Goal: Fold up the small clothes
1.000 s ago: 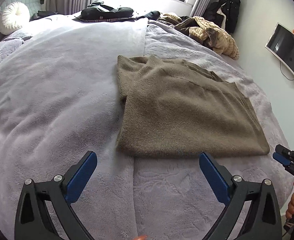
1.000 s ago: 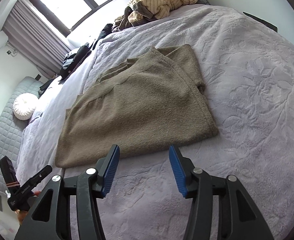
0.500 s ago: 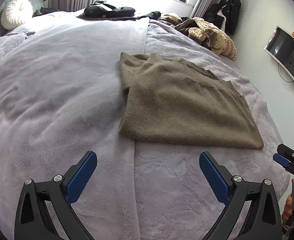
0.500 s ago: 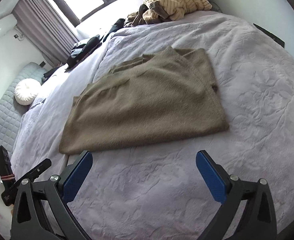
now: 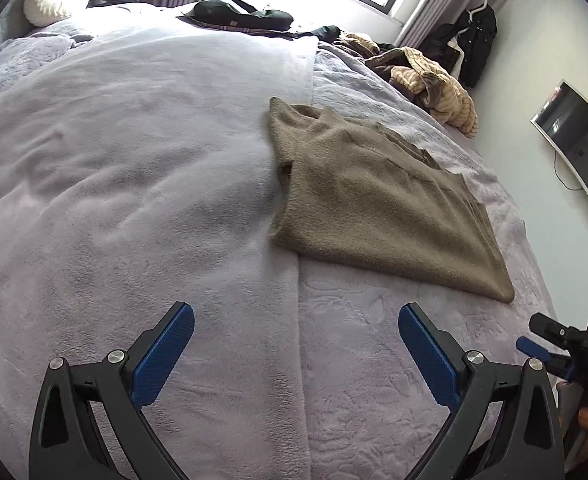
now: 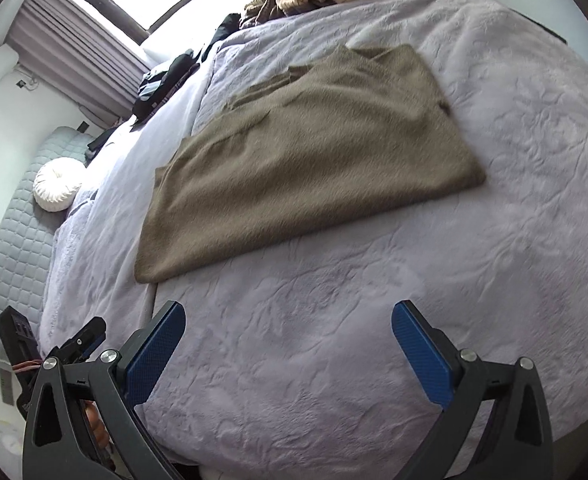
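So the brown sweater [image 5: 378, 200] is lying flat on the bed [image 5: 133, 160], already folded in on itself into a rough rectangle, sleeves tucked under as far as I can tell. Both tongs are empty and hanging back over the bedding near the foot edge: left tongs [image 5: 296, 354] spread wide with nothing between the blue pads, right tongs [image 6: 287, 352] same deal, wide apart and off the fabric. In the left wrist view the sweater sits up around 1 o'clock from the tongs, well apart from them; in the right wrist view it's more like 11 to 12 o'clock. Long axis in the left view runs from the neck end at about 11 o'clock down to the hem corner at about 4 o'clock, so the collar points away toward the window side and the hem points back toward the right tongs [image 5: 550, 340], which peek in at the edge of that view. My read is we're between folds: the lengthwise fold looks done and the next move is probably a crosswise one, grabbing the two corners of one short end and bringing them over to the other. That calls for both tongs to reach in and pinch through all the layers, since the knit looks thick and floppy. The clothes pile [image 5: 434, 80] further back is untouched.
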Available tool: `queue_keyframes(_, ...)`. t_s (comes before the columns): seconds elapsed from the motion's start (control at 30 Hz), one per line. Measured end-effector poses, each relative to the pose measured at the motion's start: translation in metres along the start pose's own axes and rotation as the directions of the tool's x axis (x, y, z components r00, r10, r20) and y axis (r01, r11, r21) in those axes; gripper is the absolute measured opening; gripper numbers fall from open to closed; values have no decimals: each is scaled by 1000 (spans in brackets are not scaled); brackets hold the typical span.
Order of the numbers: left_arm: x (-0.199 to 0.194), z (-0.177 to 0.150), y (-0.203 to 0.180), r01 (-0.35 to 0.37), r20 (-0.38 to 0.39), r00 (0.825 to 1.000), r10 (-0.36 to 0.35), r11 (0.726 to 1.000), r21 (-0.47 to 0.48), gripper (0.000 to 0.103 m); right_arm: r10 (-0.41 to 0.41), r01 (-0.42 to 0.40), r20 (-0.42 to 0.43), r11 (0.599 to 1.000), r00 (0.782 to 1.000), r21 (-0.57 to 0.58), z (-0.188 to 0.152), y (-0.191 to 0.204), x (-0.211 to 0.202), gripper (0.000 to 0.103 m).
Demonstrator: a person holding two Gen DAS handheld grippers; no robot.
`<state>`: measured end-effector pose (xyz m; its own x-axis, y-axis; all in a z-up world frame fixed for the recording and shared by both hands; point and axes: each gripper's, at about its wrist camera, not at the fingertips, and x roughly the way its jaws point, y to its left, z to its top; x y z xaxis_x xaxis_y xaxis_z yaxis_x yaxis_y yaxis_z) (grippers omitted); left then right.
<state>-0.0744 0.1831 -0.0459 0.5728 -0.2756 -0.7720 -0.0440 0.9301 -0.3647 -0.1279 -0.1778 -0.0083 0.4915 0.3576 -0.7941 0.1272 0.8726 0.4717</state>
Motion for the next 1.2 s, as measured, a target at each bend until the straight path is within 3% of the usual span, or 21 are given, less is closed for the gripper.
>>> queue_keyframes(0.27,0,2,21,-61,-18,998,61,998,-33,102,103,-99,-68,994,992,53,-5,22,27,103)
queue_keyframes(0.47,7,8,28,-60,-38,998,58,997,-43,102,185,-180,-109,982,977,54,-1,54,51,103)
queue_keyframes(0.63,13,15,28,-63,-40,997,62,997,-36,102,288,-276,-127,955,949,110,9,73,79,103)
queue_keyframes(0.8,25,25,29,-68,-64,996,66,997,-31,102,397,-367,-148,910,906,195,17,85,117,98)
queue_keyframes(0.93,32,35,30,-74,-66,995,72,997,-32,102,420,-374,-178,895,890,242,18,90,142,80)
queue_keyframes(1.2,44,45,31,-93,-80,993,91,995,-25,102,442,-379,-184,876,878,298,19,92,169,80)
